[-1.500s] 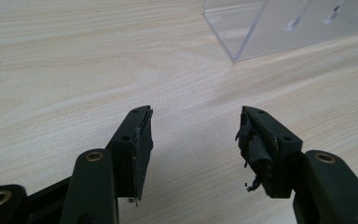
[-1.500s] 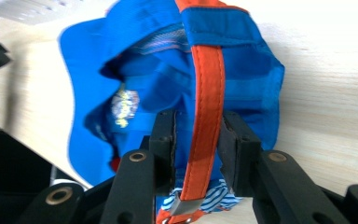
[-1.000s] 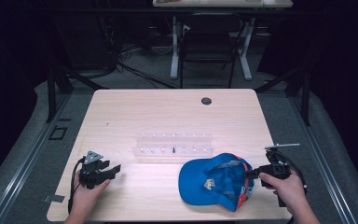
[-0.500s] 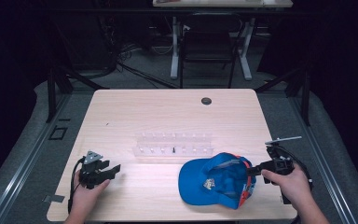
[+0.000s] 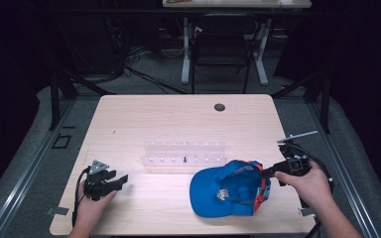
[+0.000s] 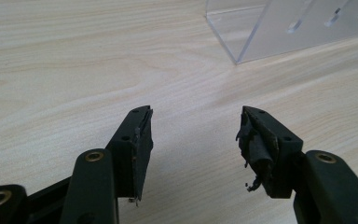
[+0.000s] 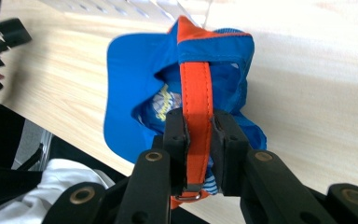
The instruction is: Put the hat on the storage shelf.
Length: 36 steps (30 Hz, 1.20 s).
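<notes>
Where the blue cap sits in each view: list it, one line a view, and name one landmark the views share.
High view: the blue cap lies at the table's near right, its back strap in the right gripper.
Left gripper view: not in it.
Right gripper view: the cap fills the centre, its orange strap clamped between the jaws.
Shared landmark: the clear plastic rack, top right in the left gripper view, top in the right gripper view.
</notes>
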{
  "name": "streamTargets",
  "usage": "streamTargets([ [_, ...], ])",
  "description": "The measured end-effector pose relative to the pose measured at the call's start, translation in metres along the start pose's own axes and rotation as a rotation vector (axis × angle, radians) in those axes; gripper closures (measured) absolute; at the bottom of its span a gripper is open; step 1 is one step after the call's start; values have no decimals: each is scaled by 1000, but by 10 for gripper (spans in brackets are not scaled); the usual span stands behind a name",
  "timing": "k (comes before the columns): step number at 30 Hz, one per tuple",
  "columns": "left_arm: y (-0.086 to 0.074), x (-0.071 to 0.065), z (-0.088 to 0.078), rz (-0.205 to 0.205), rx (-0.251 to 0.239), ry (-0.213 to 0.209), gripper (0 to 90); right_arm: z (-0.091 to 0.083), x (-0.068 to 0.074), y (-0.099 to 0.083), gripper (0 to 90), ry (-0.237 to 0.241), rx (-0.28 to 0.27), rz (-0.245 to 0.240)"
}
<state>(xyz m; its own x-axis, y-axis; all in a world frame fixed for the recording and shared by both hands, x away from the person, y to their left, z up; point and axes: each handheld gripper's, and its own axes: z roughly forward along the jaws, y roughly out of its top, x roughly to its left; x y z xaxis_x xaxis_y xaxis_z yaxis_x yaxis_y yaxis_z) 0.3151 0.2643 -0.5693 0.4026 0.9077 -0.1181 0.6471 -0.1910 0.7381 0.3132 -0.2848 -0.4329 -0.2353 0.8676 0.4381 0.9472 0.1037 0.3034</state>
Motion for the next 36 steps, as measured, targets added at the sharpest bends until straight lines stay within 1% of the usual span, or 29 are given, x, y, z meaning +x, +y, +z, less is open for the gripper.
streamTargets([
  [1, 0, 0, 0, 0, 0, 0, 443, -2, 6, 4, 776, -3, -18, 1],
  [2, 0, 0, 0, 0, 0, -1, 443, -2, 6, 4, 776, -3, -18, 1],
  [3, 0, 0, 0, 0, 1, -1, 443, -5, 11, 9, 776, 3, -13, -6],
  [4, 0, 0, 0, 2, 1, -1, 443, -5, 11, 9, 776, 3, -13, -6],
  [5, 0, 0, 0, 0, -1, 0, 443, -7, 16, 13, 777, 3, 1, -9],
  [7, 0, 1, 0, -3, -5, 1, 443, -9, 18, 15, 777, 12, 4, -17],
  [8, 0, 1, 0, -4, -6, 2, 443, -11, 23, 17, 777, 17, 6, -15],
  [9, 0, 1, 0, -5, -7, 4, 443, -12, 25, 19, 778, 22, 12, -23],
  [10, 0, 1, 0, -6, -7, 4, 443, -15, 31, 21, 778, 23, 9, -32],
  [11, 0, 1, 0, -6, -7, 4, 443, -15, 31, 21, 778, 23, 9, -32],
  [12, 0, 1, -1, -5, -7, 4, 443, -19, 37, 23, 778, 31, 5, -39],
  [13, 0, 1, -1, -3, -7, 2, 443, -21, 39, 25, 778, 31, 2, -48],
  [14, 0, 1, 0, -1, -8, 1, 443, -24, 43, 26, 778, 29, 1, -46],
  [15, 0, 1, 0, 0, -6, 1, 443, -26, 45, 27, 778, 41, 3, -50],
  [16, 0, 1, 0, 0, -6, 1, 443, -26, 45, 27, 778, 41, 3, -50],
  [19, 0, 0, 0, 1, 0, 0, 443, -38, 56, 34, 778, 82, -2, -59],
  [22, 0, 1, 0, 1, -1, -1, 443, -42, 64, 38, 778, 99, -4, -48],
  [23, 0, 1, 0, 0, -7, 2, 443, -43, 66, 40, 778, 112, 0, -59],
  [24, 0, 1, 0, 0, -5, 3, 443, -44, 68, 41, 778, 127, 7, -55],
  [25, 0, 1, 0, 0, -5, 3, 443, -44, 68, 41, 778, 127, 7, -55],
  [26, 0, 1, 0, -1, -5, 3, 443, -46, 69, 42, 778, 142, 11, -52],
  [27, 0, 1, 0, 0, -6, 2, 443, -47, 72, 44, 778, 179, 6, -34],
  [28, 0, 1, 0, 0, -6, 2, 444, -48, 73, 45, 778, 197, 3, -25],
  [29, 0, 1, 0, 0, -6, 2, 443, -49, 73, 46, 778, 211, 12, -29],
  [30, 0, 1, 0, 0, -6, 2, 443, -50, 75, 47, 778, 224, 11, -24],
  [31, 0, 1, 0, -1, -7, 3, 444, -51, 77, 48, 778, 250, 9, -10],
  [32, 0, 1, 0, -2, -7, 5, 443, -51, 77, 49, 779, 269, 10, -8],
  [36, 0, 1, -1, -1, -7, 6, 443, -52, 80, 51, 779, 328, 4, 24],
])
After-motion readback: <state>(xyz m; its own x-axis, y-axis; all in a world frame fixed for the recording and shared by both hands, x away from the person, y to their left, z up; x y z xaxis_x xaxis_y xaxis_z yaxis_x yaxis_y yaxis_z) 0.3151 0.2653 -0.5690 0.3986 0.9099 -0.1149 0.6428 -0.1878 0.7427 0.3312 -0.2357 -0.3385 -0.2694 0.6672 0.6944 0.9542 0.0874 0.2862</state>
